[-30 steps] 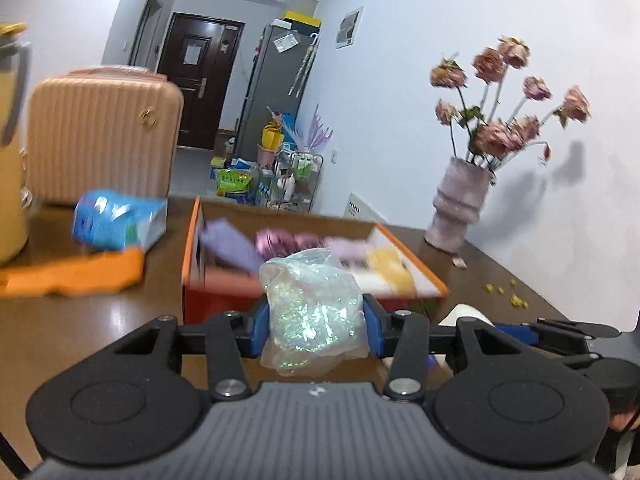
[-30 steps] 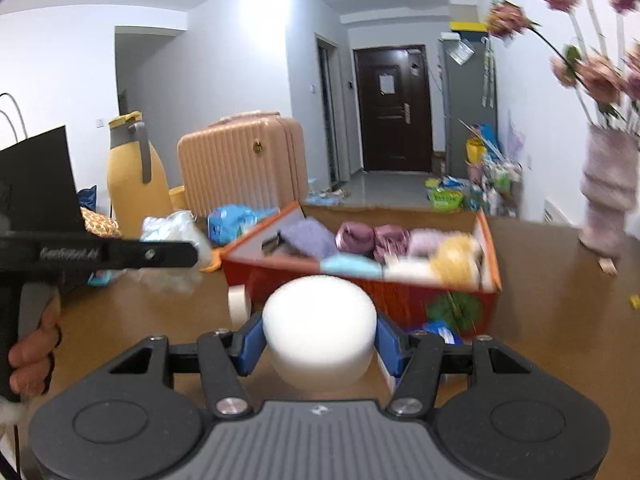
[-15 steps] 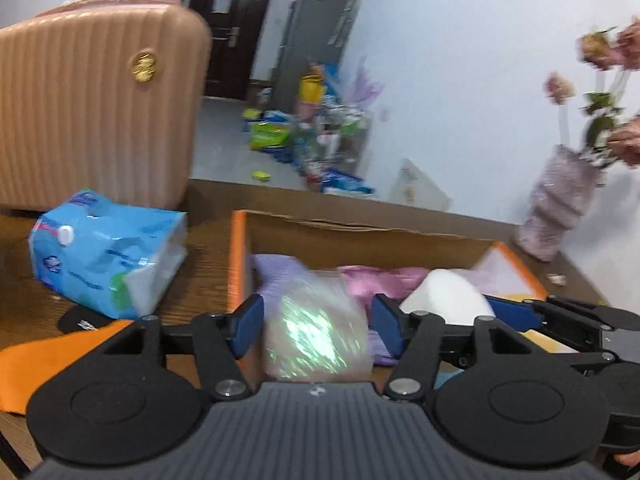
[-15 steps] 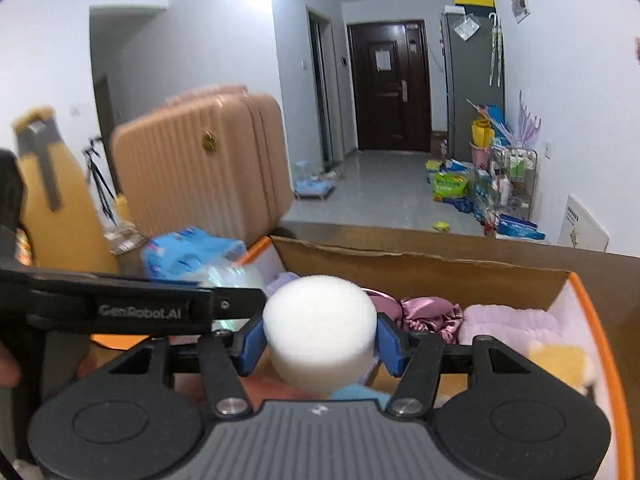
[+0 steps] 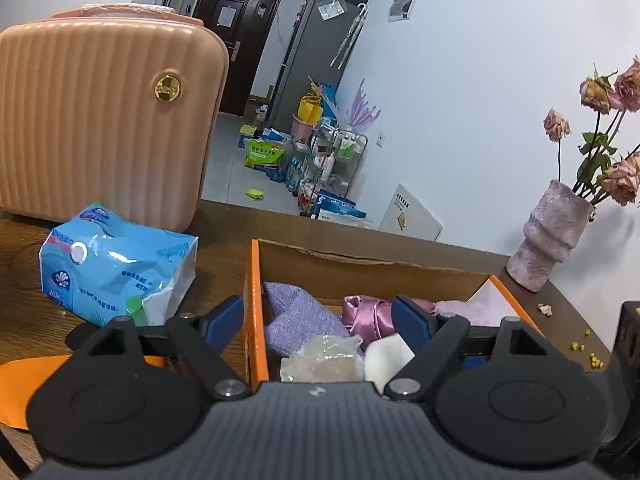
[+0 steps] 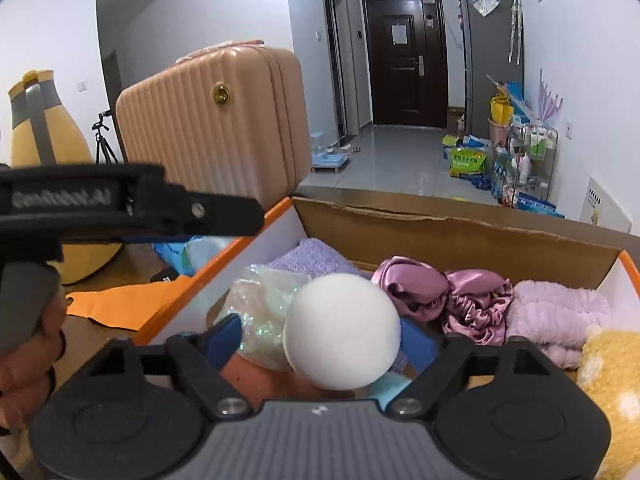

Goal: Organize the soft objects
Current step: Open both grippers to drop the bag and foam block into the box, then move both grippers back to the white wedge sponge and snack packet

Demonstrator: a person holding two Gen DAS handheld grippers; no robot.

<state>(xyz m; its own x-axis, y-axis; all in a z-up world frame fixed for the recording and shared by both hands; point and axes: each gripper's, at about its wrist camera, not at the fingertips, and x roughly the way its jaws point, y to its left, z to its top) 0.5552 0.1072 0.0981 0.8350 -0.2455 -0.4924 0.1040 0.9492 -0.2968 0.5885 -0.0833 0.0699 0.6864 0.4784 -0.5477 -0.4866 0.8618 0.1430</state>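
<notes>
Over box (image 6: 460, 226), both tongs just opened wide: left gripper (image 5: 318, 322) drops bag (image 5: 322, 360), right gripper (image 6: 320, 338) frees sponge (image 6: 342, 332), w/ other softs.

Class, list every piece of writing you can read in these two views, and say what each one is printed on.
"GenRobot.AI": blurred but legible, on the black body of the left gripper, seen from the right wrist.
Blue tissue pack: printed text too small to read.
Green bag on the floor: print unreadable.
Paper on the dark door: unreadable.
White panel by the wall: markings unreadable.
</notes>
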